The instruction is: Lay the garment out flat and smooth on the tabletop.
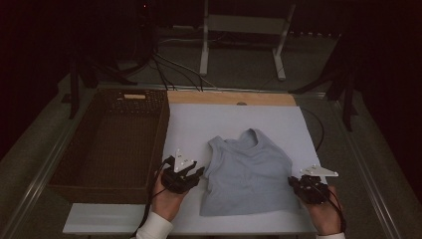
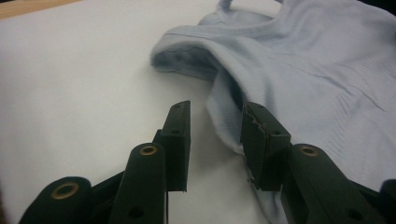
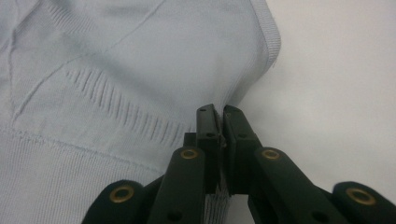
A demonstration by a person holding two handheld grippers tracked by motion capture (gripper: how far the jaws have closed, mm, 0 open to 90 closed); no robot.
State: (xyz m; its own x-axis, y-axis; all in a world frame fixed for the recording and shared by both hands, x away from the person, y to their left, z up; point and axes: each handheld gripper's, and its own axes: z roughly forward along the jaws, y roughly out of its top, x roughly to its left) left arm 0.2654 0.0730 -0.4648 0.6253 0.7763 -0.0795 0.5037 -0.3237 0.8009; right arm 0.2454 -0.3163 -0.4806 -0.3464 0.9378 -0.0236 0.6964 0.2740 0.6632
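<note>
Risk of uneven lift: the tank top [image 1: 249,172] lies flat on the white board [image 1: 199,119] beside the basket [image 1: 112,144]. Right gripper [image 3: 219,112] is clamped on its side edge; left gripper [image 2: 212,126] stands apart, fabric unpinched, so cloth may drag sideways.

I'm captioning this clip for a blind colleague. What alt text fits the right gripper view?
The right gripper has its two black jaws pinched shut on the side edge of a pale blue sleeveless top. The top lies on a white table surface, ribbed stitching running across the fabric beside the jaws.
</note>
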